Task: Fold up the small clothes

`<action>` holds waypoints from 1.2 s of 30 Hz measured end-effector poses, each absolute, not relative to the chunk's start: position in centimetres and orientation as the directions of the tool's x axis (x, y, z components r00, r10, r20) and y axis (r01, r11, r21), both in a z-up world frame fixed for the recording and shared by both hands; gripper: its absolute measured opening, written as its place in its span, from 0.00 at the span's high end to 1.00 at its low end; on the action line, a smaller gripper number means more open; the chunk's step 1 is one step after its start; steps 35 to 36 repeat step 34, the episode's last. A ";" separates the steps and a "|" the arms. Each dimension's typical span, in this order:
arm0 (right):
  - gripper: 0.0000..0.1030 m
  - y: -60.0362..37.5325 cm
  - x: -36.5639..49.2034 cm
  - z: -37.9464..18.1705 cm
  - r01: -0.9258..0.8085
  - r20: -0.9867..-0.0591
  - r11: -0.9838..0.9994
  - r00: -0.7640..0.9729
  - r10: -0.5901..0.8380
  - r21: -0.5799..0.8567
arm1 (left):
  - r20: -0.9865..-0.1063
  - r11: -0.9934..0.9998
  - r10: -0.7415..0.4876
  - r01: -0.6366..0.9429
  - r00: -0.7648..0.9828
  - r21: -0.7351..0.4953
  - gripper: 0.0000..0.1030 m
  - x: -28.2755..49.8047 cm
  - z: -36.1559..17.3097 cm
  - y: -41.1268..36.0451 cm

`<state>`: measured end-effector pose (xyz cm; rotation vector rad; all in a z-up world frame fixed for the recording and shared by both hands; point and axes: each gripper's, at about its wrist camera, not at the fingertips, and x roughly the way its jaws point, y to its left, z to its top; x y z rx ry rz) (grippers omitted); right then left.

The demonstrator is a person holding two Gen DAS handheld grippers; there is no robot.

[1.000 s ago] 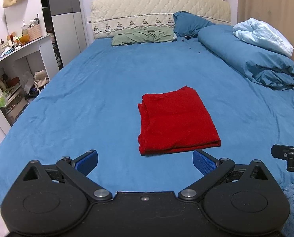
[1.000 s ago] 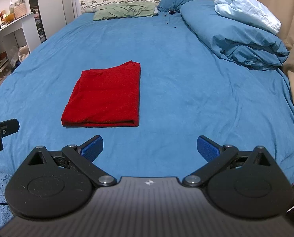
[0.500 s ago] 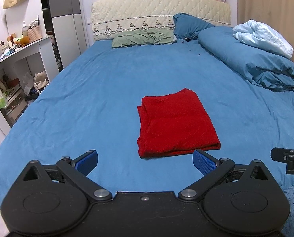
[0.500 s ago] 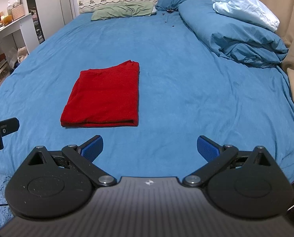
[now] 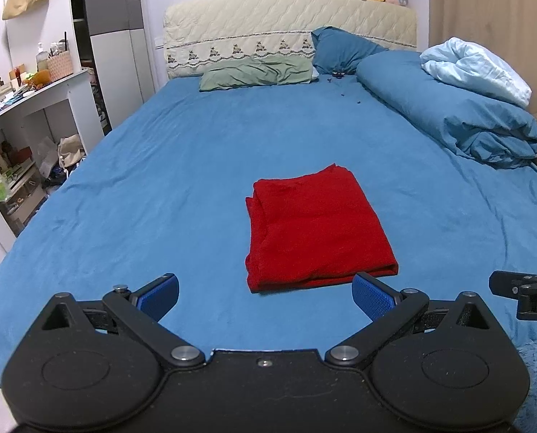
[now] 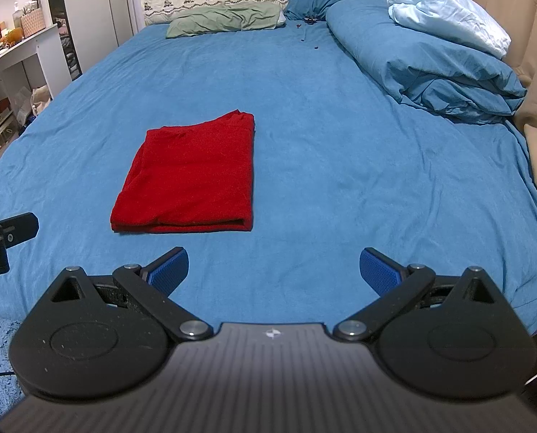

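The red garment (image 5: 315, 227) is sitting folded in a neat rectangle mid-bed, looks soft and floppy, probably light. I'd pinch it at the near corners where the layers stack. Blue bed sheet (image 5: 181, 166) has loads of open room all round. Left claw (image 5: 264, 296) and right claw (image 6: 273, 270) both wide, holding nothing

Both claws drawn slightly back from folded red cloth (image 5: 315, 227); cloth itself unmoved.
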<state>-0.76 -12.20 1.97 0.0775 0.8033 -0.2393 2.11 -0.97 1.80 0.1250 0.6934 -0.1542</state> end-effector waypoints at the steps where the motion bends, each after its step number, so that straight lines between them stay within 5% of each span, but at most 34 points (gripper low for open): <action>1: 0.00 -12.2 -0.8 2.0 0.242 -0.721 0.970 0.669 -0.183 -0.022 | -0.644 0.981 -0.100 0.183 0.759 0.064 0.00 2.1 1.8 -1.0; 36: 0.00 -12.2 -0.4 2.2 0.237 -0.725 0.971 0.665 -0.179 -0.022 | -0.643 0.986 -0.087 0.156 0.760 0.051 0.00 2.4 1.5 -0.3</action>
